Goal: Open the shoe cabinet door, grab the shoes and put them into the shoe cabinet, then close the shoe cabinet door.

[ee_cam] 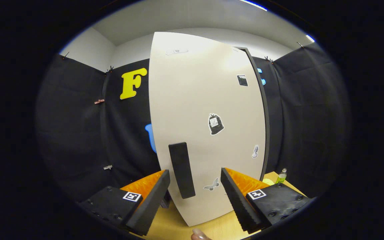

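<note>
The shoe cabinet's white door [205, 110] stands upright just ahead of me, carrying several small stickers. Its long black handle [182, 170] runs vertically near the door's lower left and sits just beyond the gap between my fingers, closer to the left one. My gripper [195, 181] is open, with both fingers wide apart and nothing between them. A dark edge of the cabinet [262, 110] shows along the door's right side. Whether the door is shut tight or slightly ajar I cannot tell.
The cabinet stands on a light wooden table [218, 226]. A small green bottle [281, 176] stands at the right behind the right finger. A fingertip [198, 236] shows at the near edge of the table. Black cloth walls surround the booth.
</note>
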Available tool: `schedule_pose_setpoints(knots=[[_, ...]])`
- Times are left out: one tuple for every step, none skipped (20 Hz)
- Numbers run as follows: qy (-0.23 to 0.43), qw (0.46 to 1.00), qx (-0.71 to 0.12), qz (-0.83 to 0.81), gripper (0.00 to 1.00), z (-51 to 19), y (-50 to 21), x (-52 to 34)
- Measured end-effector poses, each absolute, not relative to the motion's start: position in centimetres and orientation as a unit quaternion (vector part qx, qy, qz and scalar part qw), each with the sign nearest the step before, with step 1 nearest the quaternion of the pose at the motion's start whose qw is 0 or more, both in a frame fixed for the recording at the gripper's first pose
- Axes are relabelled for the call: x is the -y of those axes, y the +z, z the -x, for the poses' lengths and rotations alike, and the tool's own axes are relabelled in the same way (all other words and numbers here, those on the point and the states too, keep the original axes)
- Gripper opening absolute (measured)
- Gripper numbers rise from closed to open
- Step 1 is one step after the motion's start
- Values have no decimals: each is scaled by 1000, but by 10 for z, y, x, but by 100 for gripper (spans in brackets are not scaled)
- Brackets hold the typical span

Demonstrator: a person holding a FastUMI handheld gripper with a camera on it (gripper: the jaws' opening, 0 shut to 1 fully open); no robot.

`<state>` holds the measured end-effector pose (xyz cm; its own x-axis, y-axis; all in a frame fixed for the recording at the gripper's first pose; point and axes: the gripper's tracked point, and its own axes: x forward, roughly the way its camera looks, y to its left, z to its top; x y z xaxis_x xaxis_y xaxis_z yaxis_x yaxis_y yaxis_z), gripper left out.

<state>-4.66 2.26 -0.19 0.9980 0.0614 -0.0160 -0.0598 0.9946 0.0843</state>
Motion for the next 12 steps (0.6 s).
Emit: schedule_pose_setpoints(knots=[[32,999,-10,-40,99,46,-2,-24],[32,999,-11,-38,99,46,-3,-25],[32,999,-13,-37,99,45,-4,-25],[31,999,-16,-36,99,44,-6,-24],[31,999,-18,-36,99,44,-6,-23],[30,999,-19,-35,99,43,-6,-21],[29,999,-20,-34,99,43,-7,-20],[28,999,-20,-32,99,43,-7,-18],[27,999,-20,-31,99,43,-6,-17],[26,999,-20,-30,99,43,-7,-15],[25,999,-21,-30,99,43,-7,-14],[24,999,-21,-30,99,42,-7,-12]])
